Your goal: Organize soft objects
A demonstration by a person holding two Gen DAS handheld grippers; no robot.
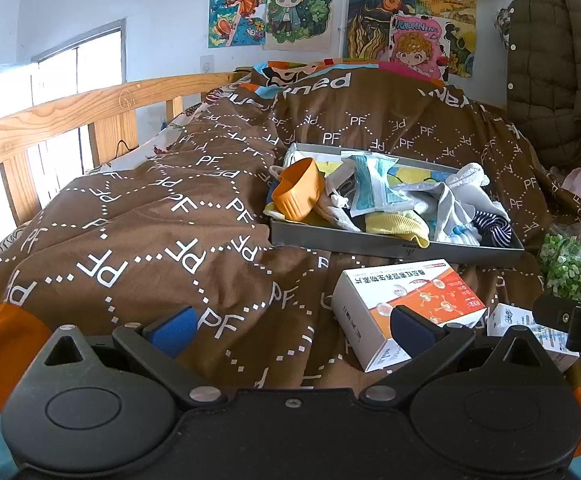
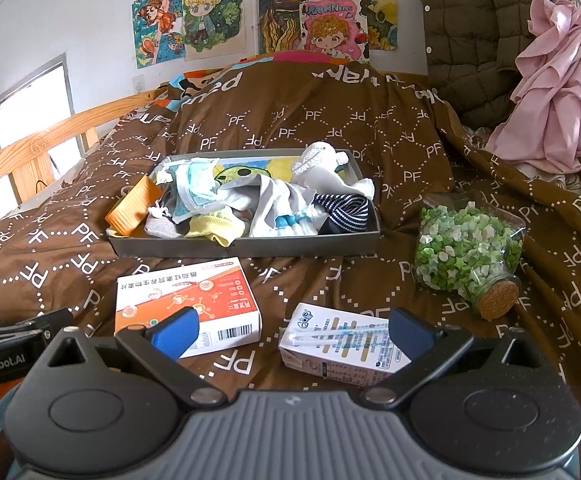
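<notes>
Your left fingers (image 1: 292, 326) and right fingers (image 2: 292, 332) both gape wide, empty, low over the bed (image 2: 330, 128). The socks (image 2: 274, 204) lie heaped in the tray (image 2: 250, 246) ahead; reach carelessly and you could tip the orange cup (image 2: 132, 208) at its left or snag several socks together.

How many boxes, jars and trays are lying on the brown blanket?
Boxes: 2, the orange-and-white medicine box and the small white carton.
Jars: 1, the cork-stoppered jar of green paper stars.
Trays: 1, the grey tray of socks.
Total: 4.
</notes>
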